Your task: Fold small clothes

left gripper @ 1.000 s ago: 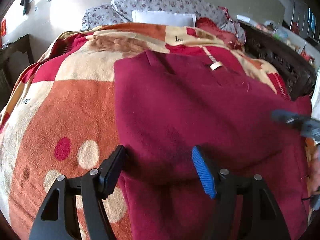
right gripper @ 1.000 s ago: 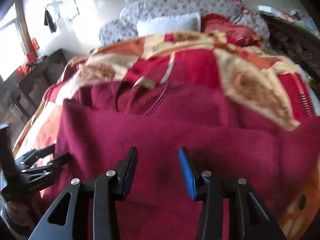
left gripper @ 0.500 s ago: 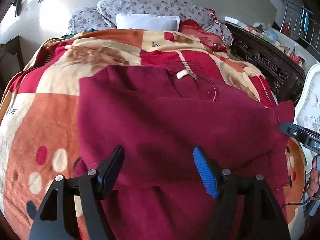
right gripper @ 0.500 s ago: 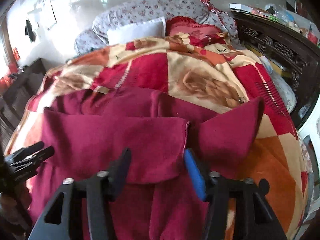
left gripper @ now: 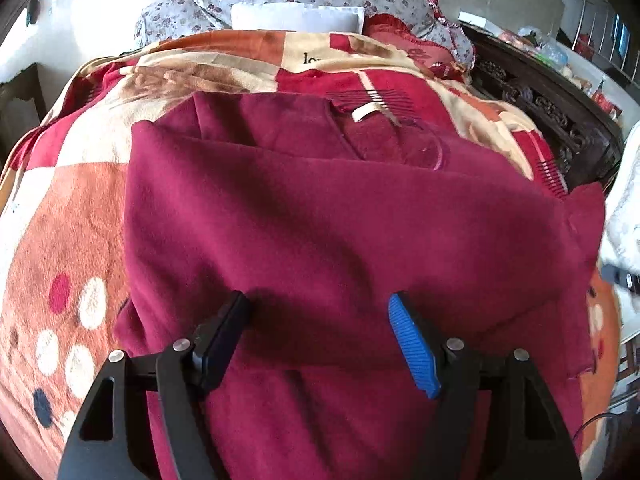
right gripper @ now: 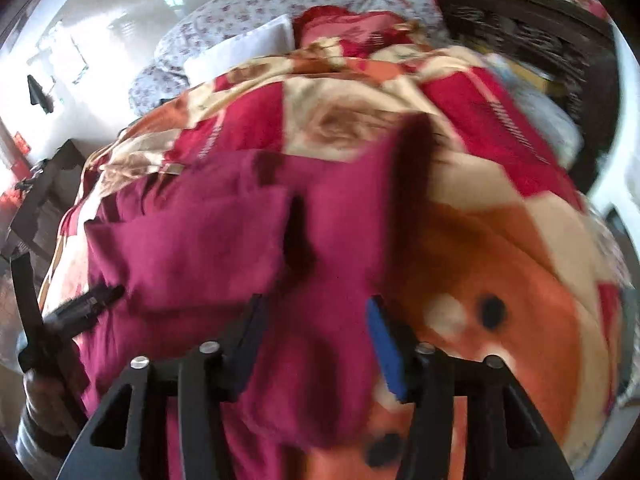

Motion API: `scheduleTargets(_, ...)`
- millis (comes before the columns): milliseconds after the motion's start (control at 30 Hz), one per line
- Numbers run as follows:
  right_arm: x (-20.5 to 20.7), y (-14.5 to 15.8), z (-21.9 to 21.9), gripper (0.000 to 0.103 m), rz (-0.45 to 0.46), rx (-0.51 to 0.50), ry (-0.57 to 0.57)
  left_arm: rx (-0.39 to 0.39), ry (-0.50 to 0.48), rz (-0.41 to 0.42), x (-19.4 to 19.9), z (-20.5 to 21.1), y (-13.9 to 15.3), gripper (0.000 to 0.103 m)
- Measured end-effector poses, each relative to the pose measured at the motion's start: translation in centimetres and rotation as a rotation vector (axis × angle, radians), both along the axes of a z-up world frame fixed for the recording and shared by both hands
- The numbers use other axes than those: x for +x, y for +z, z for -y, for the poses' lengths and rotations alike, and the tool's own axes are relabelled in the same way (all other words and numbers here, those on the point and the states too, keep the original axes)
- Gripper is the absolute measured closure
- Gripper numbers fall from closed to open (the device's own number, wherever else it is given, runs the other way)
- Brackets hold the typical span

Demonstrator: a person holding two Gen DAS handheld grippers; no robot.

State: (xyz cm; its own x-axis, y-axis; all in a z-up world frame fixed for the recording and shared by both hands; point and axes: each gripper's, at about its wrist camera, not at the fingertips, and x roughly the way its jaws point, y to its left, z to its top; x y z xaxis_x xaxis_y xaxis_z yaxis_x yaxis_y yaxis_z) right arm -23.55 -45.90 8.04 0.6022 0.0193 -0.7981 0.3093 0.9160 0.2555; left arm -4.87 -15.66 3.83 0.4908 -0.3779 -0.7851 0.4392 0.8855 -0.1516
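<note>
- Left wrist view: the dark red garment (left gripper: 320, 220) lies spread on the patterned blanket (left gripper: 60, 240), partly folded, with its white neck label (left gripper: 365, 112) at the far edge.
- The left gripper (left gripper: 320, 316) hangs over the garment's near part. Jaws stand wide apart; pads press on nothing.
- Beyond the garment: a white pillow (left gripper: 296, 18) and a carved dark headboard (left gripper: 560, 120).
- Right wrist view (blurred): the right gripper (right gripper: 314, 316) hangs over the garment's (right gripper: 208, 240) right edge, beside bare blanket (right gripper: 500, 260). Jaws are opening; cloth lies below them, ungripped.
- The left gripper's fingertips (right gripper: 94, 300) show at the garment's left edge.
</note>
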Motion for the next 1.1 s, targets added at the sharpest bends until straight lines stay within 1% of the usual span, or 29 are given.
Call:
scheduleTargets(67, -2.9, -0.3, 1.1, 0.039, -0.016, 0.006, -0.041, -0.007, -0.010, 0.003, -0.6, 0.1, 0.4, 0.031)
scheduleTargets(133, -4.5, -1.3, 2.0, 0.038, -0.028, 0.036, -0.064, -0.006, -0.020, 0.013, -1.3, 0.3, 0.8, 0.031)
scheduleTargets(200, -5.5, -2.7, 2.2, 0.038, -0.050, 0.070, -0.058, -0.008, -0.029, 0.014, -1.9, 0.6, 1.0, 0.031)
scheduleTargets(267, -6.0, -3.8, 1.8, 0.038, -0.048, 0.104, -0.044, -0.010, -0.034, 0.014, -2.3, 0.8, 1.2, 0.031)
scheduleTargets(400, -6.3, -4.5, 0.4, 0.038, 0.002, 0.185, -0.018, 0.000, -0.047, 0.024, -3.4, 1.2, 1.6, 0.031)
scheduleTargets(500, -5.7, -5.7, -0.2, 0.038, -0.024, 0.198, -0.031, 0.009, -0.057, 0.030, -4.0, 1.4, 1.8, 0.031)
scheduleTargets(567, -5.5, -6.5, -0.2, 0.036, -0.018, 0.223, -0.044, 0.008, -0.060, 0.031, -4.3, 1.5, 1.8, 0.031)
scheduleTargets(600, -5.5, -6.7, -0.3, 0.036, 0.004, 0.216, -0.054, 0.006, -0.061, 0.030, -4.4, 1.5, 1.8, 0.031)
scheduleTargets(633, -5.4, -6.7, -0.4, 0.039, 0.023, 0.205, -0.058, 0.006, -0.060, 0.028, -4.5, 1.6, 1.8, 0.031)
scheduleTargets(700, -5.2, -6.7, -0.4, 0.060, 0.055, 0.182, -0.067, 0.007, -0.059, 0.020, -4.7, 1.8, 1.7, 0.031)
scheduleTargets(733, -5.3, -6.4, -0.3, 0.092, 0.072, 0.175, -0.068, 0.008, -0.059, 0.015, -4.8, 1.8, 1.7, 0.031)
scheduleTargets(767, -5.4, -6.1, 0.0, 0.098, 0.087, 0.187, -0.062, 0.009, -0.061, 0.014, -4.9, 1.9, 1.7, 0.031)
scheduleTargets(833, -6.3, -4.8, 1.1, 0.098, 0.151, 0.238, -0.065, 0.011, -0.064, 0.020, -5.1, 1.9, 1.8, 0.031)
scheduleTargets(867, -7.1, -3.8, 1.7, 0.098, 0.192, 0.242, -0.067, 0.012, -0.064, 0.025, -5.2, 1.9, 1.9, 0.031)
scheduleTargets(933, -8.6, -1.0, 3.0, 0.098, 0.273, 0.220, -0.080, 0.011, -0.060, 0.031, -5.3, 1.7, 2.1, 0.031)
scheduleTargets(1033, -10.3, 2.1, 4.5, 0.098, 0.349, 0.207, -0.111, 0.002, -0.047, 0.023, -5.2, 1.4, 2.2, 0.031)
scheduleTargets(1100, -11.5, 4.2, 5.5, 0.098, 0.405, 0.218, -0.123, -0.007, -0.045, 0.019, -5.2, 1.2, 2.2, 0.031)
